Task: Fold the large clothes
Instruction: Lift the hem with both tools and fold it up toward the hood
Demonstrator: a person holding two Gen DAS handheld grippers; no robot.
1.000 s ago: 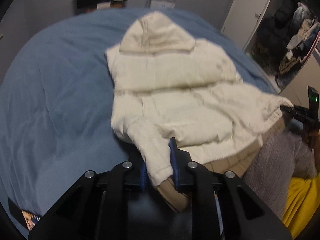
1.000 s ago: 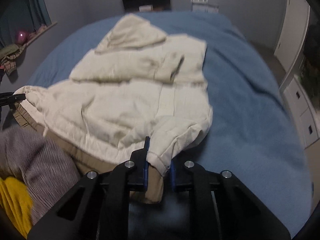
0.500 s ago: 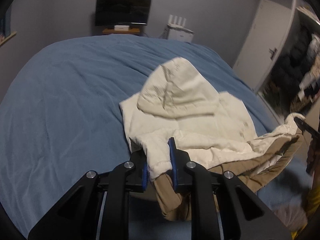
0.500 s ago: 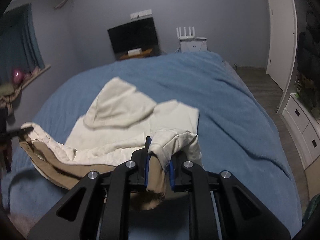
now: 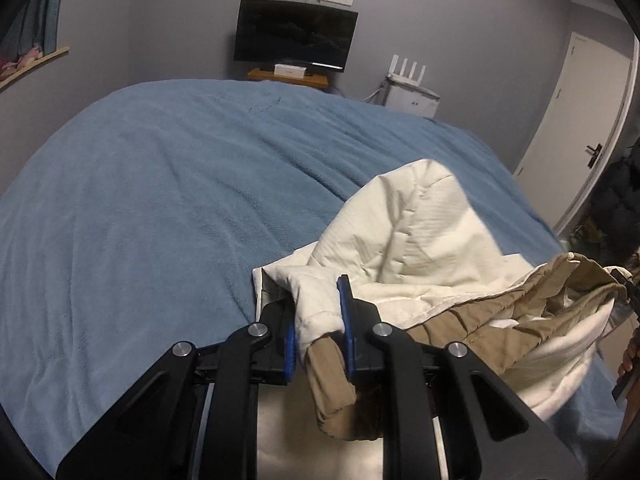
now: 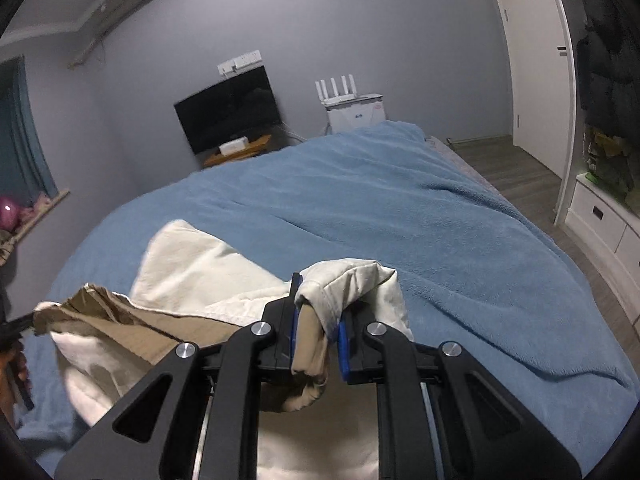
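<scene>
A cream hooded jacket (image 5: 416, 236) with a tan lining (image 5: 532, 300) is held up over the blue bed (image 5: 160, 200). My left gripper (image 5: 318, 320) is shut on one bottom corner of the jacket. My right gripper (image 6: 316, 320) is shut on the other corner of the jacket (image 6: 192, 264). The hem hangs between the two grippers with the tan lining (image 6: 132, 324) showing, and the hood end trails onto the bed. The far tip of the right gripper (image 5: 624, 284) shows at the right edge of the left wrist view.
The blue blanket (image 6: 440, 220) covers the whole bed. A TV (image 5: 294, 34) on a wooden shelf and a white router (image 5: 408, 76) stand at the far wall. A white door (image 5: 576, 120) and white drawers (image 6: 600, 216) are to the right.
Both grippers have lifted the jacket's bottom edge up and carried it forward toward the hood. The jacket went from lying flat to being doubled over, with the tan lining now exposed.
</scene>
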